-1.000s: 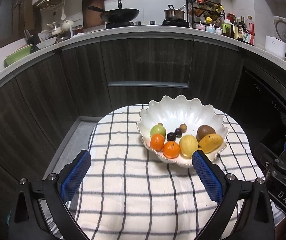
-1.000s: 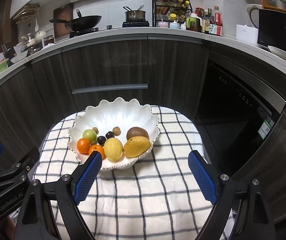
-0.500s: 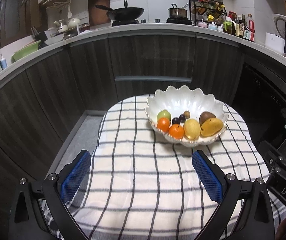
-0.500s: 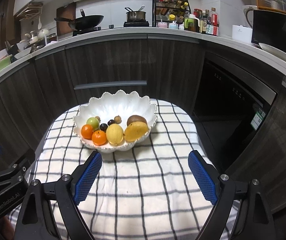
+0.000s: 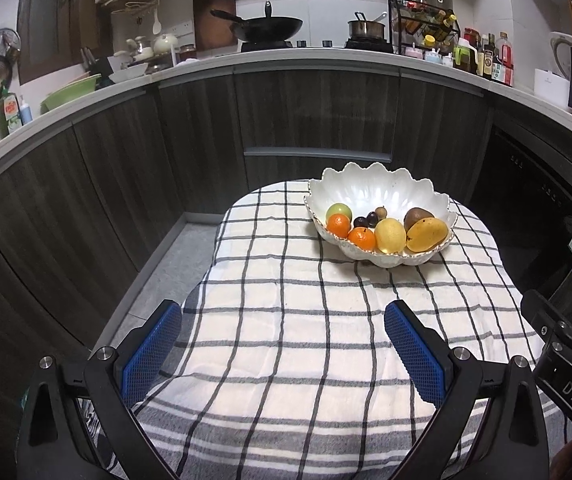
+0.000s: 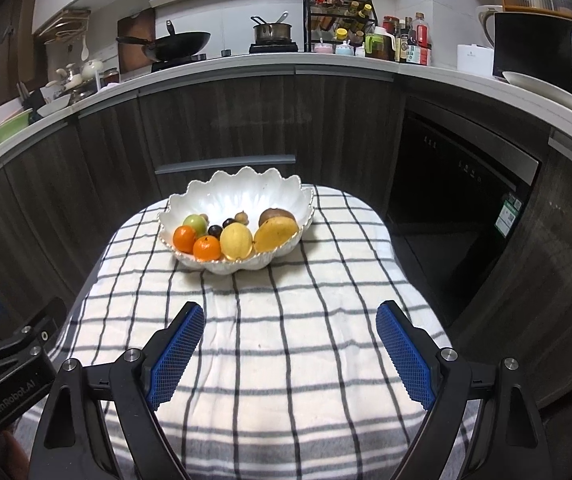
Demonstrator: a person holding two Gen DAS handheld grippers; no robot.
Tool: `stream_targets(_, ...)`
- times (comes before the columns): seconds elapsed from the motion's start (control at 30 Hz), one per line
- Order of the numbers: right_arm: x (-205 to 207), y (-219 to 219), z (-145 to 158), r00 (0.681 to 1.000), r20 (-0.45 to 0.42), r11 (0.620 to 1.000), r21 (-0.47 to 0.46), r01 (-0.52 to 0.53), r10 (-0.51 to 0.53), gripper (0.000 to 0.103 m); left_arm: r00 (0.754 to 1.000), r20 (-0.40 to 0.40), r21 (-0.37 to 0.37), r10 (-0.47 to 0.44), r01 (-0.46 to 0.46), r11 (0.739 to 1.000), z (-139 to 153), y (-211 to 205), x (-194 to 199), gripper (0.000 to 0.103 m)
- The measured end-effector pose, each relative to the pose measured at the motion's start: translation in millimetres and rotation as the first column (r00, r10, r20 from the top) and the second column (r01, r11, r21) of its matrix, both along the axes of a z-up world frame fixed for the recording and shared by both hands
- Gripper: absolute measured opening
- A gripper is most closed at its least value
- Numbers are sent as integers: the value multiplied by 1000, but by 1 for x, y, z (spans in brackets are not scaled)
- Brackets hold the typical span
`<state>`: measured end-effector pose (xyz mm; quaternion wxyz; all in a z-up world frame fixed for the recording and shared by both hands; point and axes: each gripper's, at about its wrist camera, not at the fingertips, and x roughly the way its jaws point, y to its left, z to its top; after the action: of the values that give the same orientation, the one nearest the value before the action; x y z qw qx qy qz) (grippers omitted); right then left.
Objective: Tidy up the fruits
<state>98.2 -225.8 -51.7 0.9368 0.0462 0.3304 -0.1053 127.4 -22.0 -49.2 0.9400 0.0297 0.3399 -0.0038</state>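
1. While both grippers hang over the near part of the checked cloth (image 5: 286,340), the scalloped white bowl (image 5: 370,190) stands on the far part of that cloth, well apart from both
2. Left gripper (image 5: 283,350): jaws spread wide, nothing between the blue pads (image 5: 149,354); the bowl lies ahead and to its right
3. Right gripper (image 6: 290,350): jaws spread wide, nothing between them; the bowl lies ahead and slightly to its left
4. Bowl contents, front row along the near rim, left to right: two mandarins (image 5: 362,238), a yellow lemon (image 5: 390,235), a yellow-orange mango (image 5: 426,234); the lemon touches both the mandarin and the mango beside it
5. Behind the front row: a green apple (image 5: 338,211) at the left, two dark grapes (image 5: 367,220) in the middle, a small brown round fruit (image 5: 382,212) just behind them, and a brown kiwi (image 5: 417,215) behind the mango
6. The far half of the bowl is bare white
7. Behind the bowl runs a dark wood-grain cabinet front (image 5: 318,120) under a counter carrying a black wok (image 5: 271,26)
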Motion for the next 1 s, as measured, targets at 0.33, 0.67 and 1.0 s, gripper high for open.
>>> stream_targets(0.33,-29,9,6,999,43,1000,-25,0,1,89,1000,20,-8,10,-10,1000,-2,10,-28,103)
stream_targets(0.67,-47,8,9,997,77,999,-36,5,-2,89,998,59,7,-7,7,1000,2,9,-47,103)
stream_targets(1.0,-48,5,8,997,76,999,-39,13,-10,89,998,61,10,-13,12,1000,4,7,-49,103)
